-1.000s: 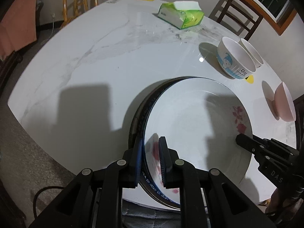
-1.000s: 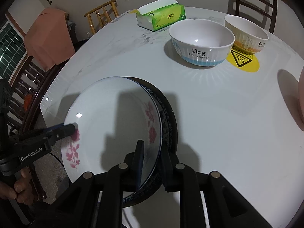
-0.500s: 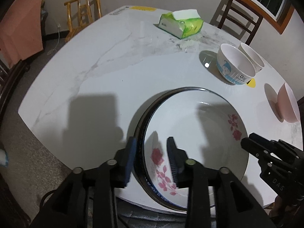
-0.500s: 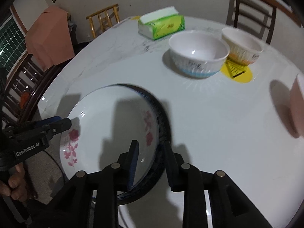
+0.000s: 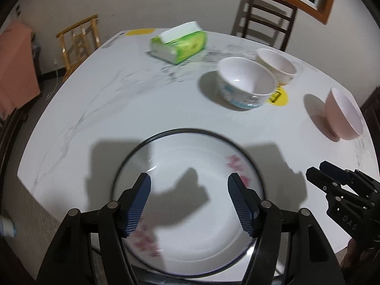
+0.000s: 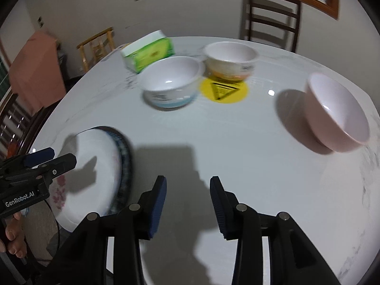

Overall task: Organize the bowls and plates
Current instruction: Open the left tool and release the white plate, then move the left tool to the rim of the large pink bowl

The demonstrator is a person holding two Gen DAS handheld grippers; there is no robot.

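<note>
A white plate with pink flowers (image 5: 190, 213) rests on a dark-rimmed plate at the table's near edge. My left gripper (image 5: 188, 201) hovers above it, jaws opening, nothing between them. My right gripper (image 6: 187, 204) is over bare table to the right of the plates (image 6: 95, 178), jaws opening and empty. Further back stand a white bowl with blue print (image 5: 245, 83) (image 6: 169, 83), a white bowl with an orange band (image 5: 276, 67) (image 6: 230, 59), and a pink bowl (image 5: 343, 115) (image 6: 337, 114) at the right.
A green tissue pack (image 5: 178, 44) lies at the back of the white marble table (image 5: 118, 109). A yellow warning sticker (image 6: 223, 89) sits by the bowls. Wooden chairs (image 5: 263, 21) stand around the table. A hand (image 6: 11, 237) holds the left gripper.
Both grippers let go of the flowered plate's rim and opened. The plate now lies on the dark-rimmed plate. Both grippers rose; the right one moved rightward off the plates.
</note>
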